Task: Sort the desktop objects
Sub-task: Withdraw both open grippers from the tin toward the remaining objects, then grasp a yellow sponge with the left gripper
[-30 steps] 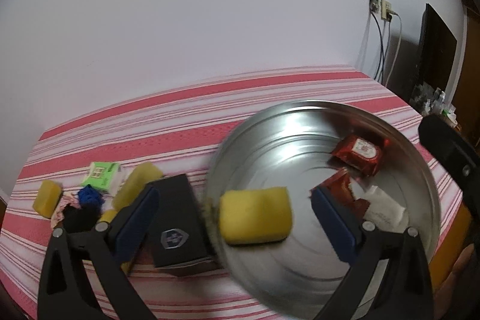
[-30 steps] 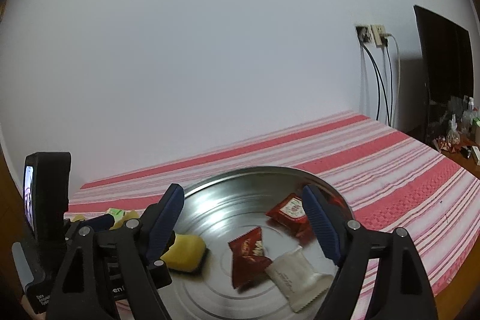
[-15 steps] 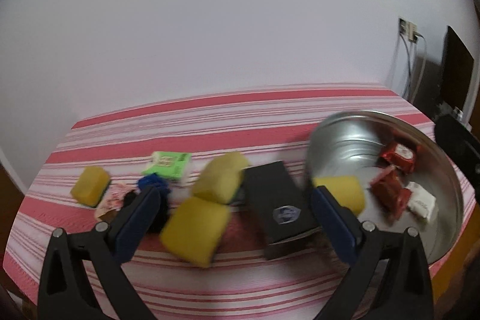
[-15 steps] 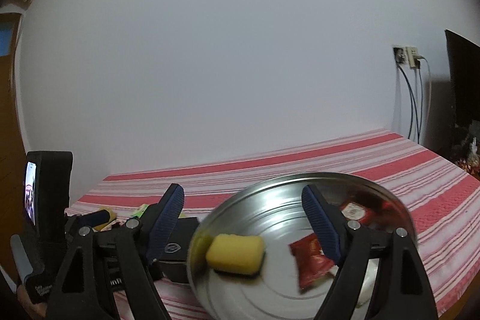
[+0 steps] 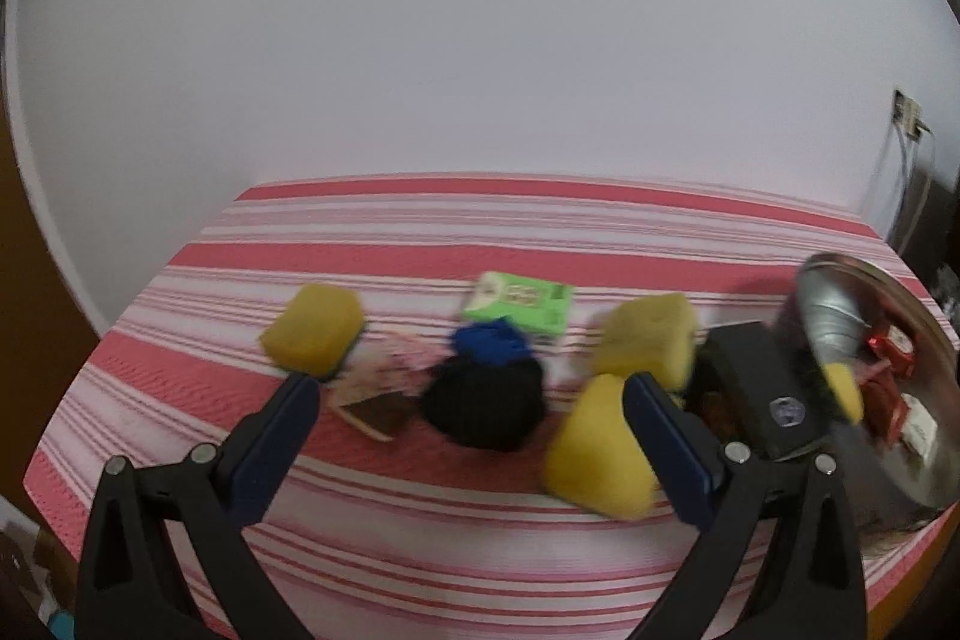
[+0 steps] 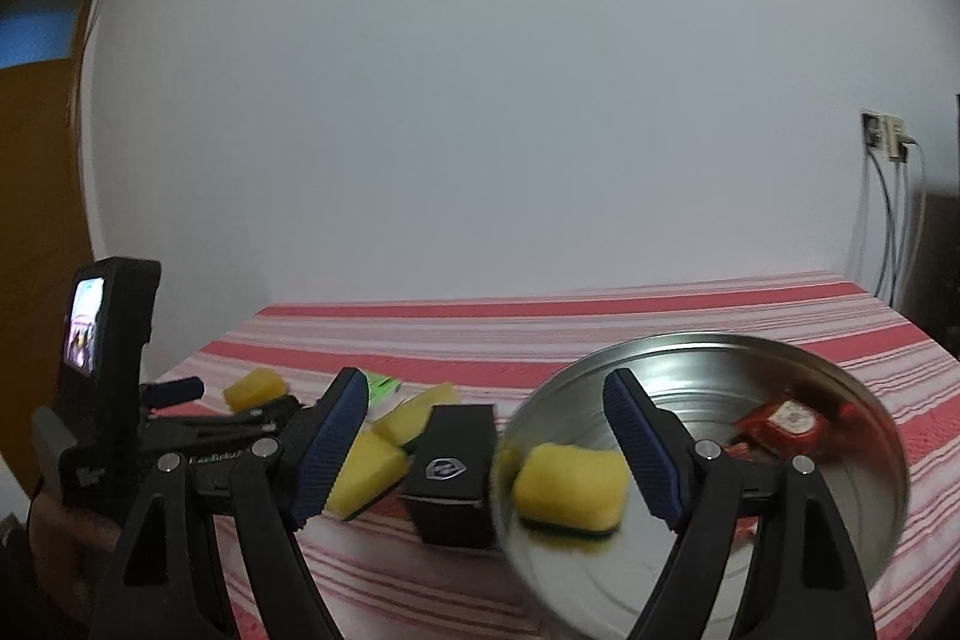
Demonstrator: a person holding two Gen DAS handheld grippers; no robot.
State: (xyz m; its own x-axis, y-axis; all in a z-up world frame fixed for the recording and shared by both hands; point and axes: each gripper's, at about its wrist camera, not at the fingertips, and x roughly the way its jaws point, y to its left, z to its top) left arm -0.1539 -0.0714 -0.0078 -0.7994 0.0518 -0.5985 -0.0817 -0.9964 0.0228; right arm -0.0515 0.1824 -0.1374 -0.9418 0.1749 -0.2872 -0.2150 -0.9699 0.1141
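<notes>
- Both pairs of jaws stand wide apart and grasp nothing: the left gripper (image 5: 468, 436) hangs above a loose heap of small things, the right gripper (image 6: 486, 436) above the near rim of a metal bowl (image 6: 864, 412).
- Everything lies on a bench covered with a red and white striped cloth (image 5: 420, 220), woven and slightly ribbed.
- Near the bench's left edge lies one yellow sponge (image 5: 315, 331), a soft rounded block with a dark green scouring base.
- Two more sponges (image 5: 648, 334) sit toward the middle, one just in front of the other, beside a matt black box (image 5: 762, 394) bearing a small silver shield badge.
- Between the left sponge and these lie a green packet (image 5: 519, 304), a blue lump (image 5: 489, 343), a black soft lump (image 5: 483, 406) and a pale wrapper (image 5: 384, 379); blur hides what they are.
- At the right edge the bowl, round, shiny and shallow, holds a fourth sponge (image 6: 570, 484) and red sachets (image 6: 786, 421).
- By my judgement the bowl is the collecting place and the heap is unsorted, so the left jaws are released ready to take another piece.
- Sponges should squash under a grip; the box looks rigid and smooth.
</notes>
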